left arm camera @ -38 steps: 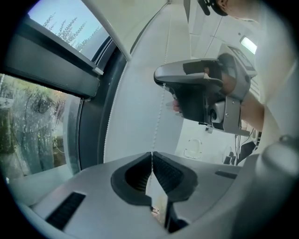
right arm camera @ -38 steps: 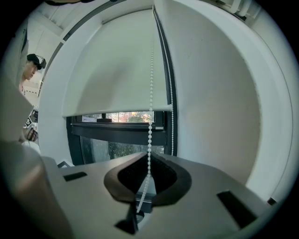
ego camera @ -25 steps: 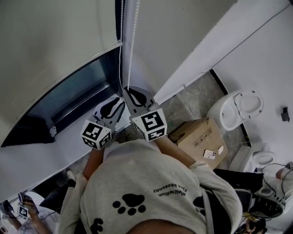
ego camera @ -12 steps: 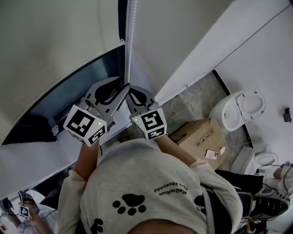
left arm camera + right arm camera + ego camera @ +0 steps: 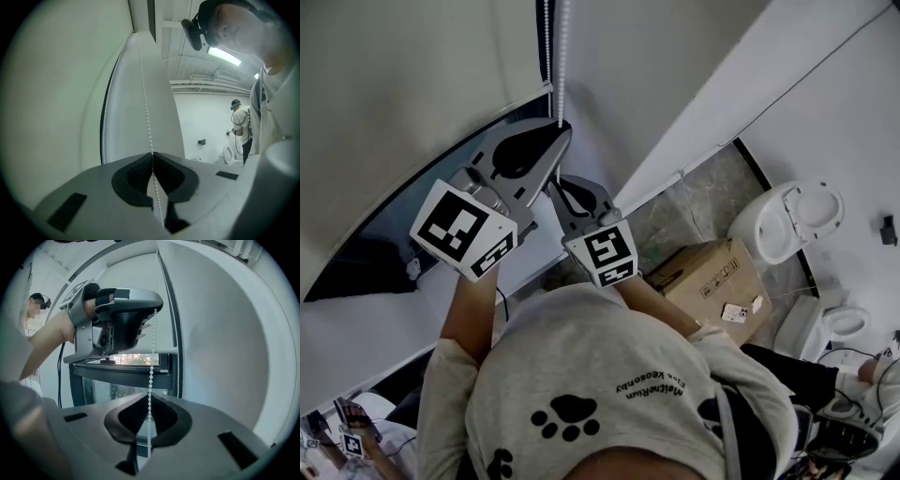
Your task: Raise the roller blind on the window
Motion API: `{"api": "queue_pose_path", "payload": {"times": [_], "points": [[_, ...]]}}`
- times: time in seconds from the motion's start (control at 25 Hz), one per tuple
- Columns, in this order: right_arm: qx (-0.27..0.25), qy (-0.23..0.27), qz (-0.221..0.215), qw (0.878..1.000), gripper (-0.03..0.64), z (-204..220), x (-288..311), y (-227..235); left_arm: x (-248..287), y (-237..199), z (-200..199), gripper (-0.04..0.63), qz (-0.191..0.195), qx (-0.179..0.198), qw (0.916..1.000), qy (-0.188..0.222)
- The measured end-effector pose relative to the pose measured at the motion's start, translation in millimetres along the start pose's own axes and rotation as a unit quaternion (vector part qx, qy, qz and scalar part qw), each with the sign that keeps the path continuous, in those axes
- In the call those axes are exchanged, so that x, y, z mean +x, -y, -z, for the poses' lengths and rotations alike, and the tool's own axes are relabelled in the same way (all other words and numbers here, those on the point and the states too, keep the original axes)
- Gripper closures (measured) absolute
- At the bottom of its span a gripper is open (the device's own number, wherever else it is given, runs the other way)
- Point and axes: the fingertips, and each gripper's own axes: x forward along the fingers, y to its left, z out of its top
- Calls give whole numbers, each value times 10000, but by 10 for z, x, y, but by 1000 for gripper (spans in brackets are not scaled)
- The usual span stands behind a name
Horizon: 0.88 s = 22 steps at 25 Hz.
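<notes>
Two claws on one bead chain (image 5: 562, 56), at the right edge of the window (image 5: 441, 202). Head view: left claw (image 5: 560, 127) sits higher, right claw (image 5: 551, 185) just below it; roller blind (image 5: 412, 75) covers the upper glass, lower strip bare. Left gripper view: jaws have just been closing, now pinched on the chain, which runs straight up from between them. Right gripper view: jaws narrow, clamped on the same strand; left claw grips it directly above.

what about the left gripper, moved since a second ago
Yes: left gripper rose along the bead chain toward the roller blind's bottom edge, jaws just closing on the chain.
</notes>
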Motion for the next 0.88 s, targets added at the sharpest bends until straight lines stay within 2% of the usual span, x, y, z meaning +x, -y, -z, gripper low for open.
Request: {"api": "queue_pose_path", "payload": {"times": [0.16, 0.52, 0.88], "points": [[-45, 40, 57, 10000, 597, -126, 60, -141, -238, -96, -126, 586, -64, 84, 9999, 46], [25, -135, 90, 9999, 597, 111, 119, -209, -365, -102, 113, 588, -26, -362, 9993, 34], [207, -866, 16, 9960, 597, 664, 193, -253, -391, -108, 673, 588, -8, -814, 9963, -280]]}}
